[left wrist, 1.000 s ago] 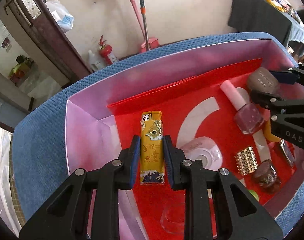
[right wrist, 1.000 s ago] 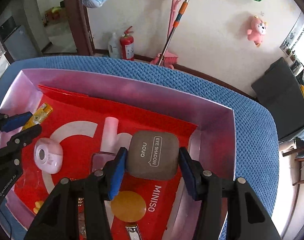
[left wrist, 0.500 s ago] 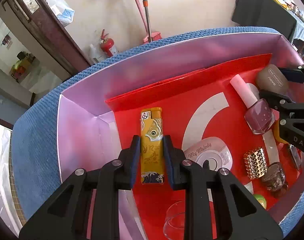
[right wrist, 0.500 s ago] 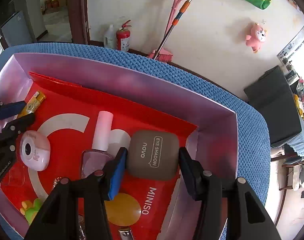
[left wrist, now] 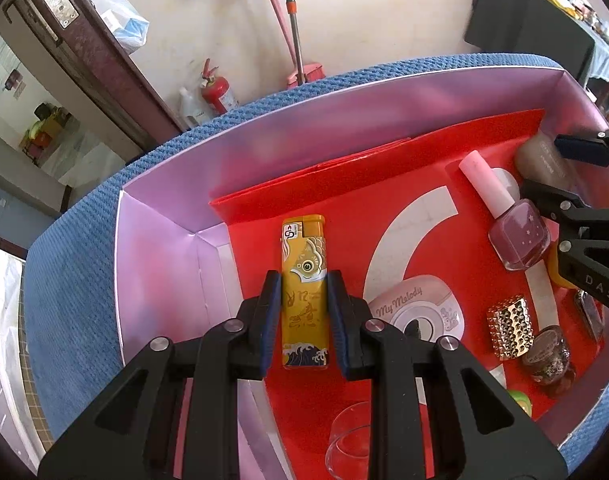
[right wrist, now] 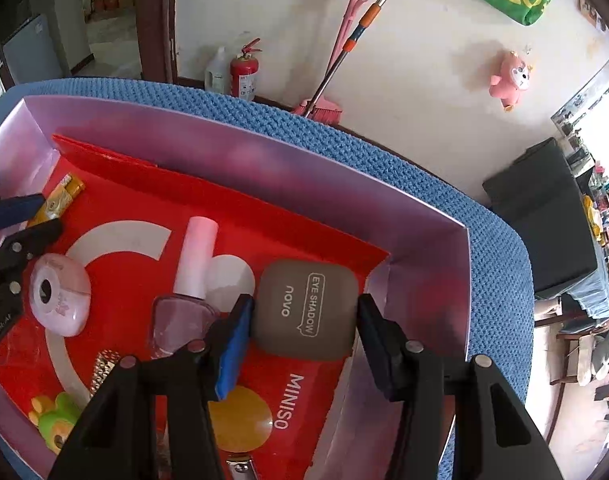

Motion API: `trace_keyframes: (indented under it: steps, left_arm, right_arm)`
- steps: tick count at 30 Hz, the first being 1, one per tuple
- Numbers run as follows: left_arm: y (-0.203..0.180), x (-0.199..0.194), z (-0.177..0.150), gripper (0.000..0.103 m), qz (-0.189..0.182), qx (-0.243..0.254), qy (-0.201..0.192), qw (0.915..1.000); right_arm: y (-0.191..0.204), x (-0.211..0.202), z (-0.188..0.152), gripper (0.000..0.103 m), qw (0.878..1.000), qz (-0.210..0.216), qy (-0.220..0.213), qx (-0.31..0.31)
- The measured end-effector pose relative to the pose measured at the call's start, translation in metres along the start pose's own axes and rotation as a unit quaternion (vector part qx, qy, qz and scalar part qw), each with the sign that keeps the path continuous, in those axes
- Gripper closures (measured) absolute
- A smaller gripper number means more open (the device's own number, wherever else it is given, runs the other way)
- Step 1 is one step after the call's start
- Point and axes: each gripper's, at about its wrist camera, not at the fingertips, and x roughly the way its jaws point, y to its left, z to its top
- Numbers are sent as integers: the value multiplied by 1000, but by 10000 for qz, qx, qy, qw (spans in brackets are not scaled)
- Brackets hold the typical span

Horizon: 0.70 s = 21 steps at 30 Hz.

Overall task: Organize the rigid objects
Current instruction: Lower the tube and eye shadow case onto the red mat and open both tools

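A lilac-walled box (left wrist: 264, 168) lined with red paper holds the objects. My left gripper (left wrist: 302, 280) is shut on a yellow lighter (left wrist: 304, 240) with a fish print, near the box's left end and pointing steeply down. My right gripper (right wrist: 304, 300) is shut on a taupe eye shadow case (right wrist: 288, 328) near the box's right wall (right wrist: 424, 264). Each gripper shows in the other's view: the right gripper (left wrist: 564, 172) at the right edge, the left gripper (right wrist: 24, 222) at the left edge with the lighter (right wrist: 60, 200).
On the red lining lie a pink nail polish bottle (left wrist: 516, 236), a round pink My Melody case (left wrist: 416, 316), a gold studded piece (left wrist: 508, 328), a glitter jar (left wrist: 548, 356), a clear cup (left wrist: 352, 440) and a green toy (right wrist: 52, 416). Blue woven cloth (left wrist: 76, 280) surrounds the box.
The right gripper has rolled slightly and shifted a little, still holding the eye shadow case. The left gripper keeps its hold on the lighter and has barely moved.
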Motion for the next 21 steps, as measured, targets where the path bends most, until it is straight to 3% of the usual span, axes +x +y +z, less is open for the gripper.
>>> trace_keyframes:
  steps: [21]
  left_arm:
    - [7, -20, 1, 80, 252, -40, -139, 9996]
  right_arm:
    - [-4, -3, -3, 41, 9999, -41, -26, 120]
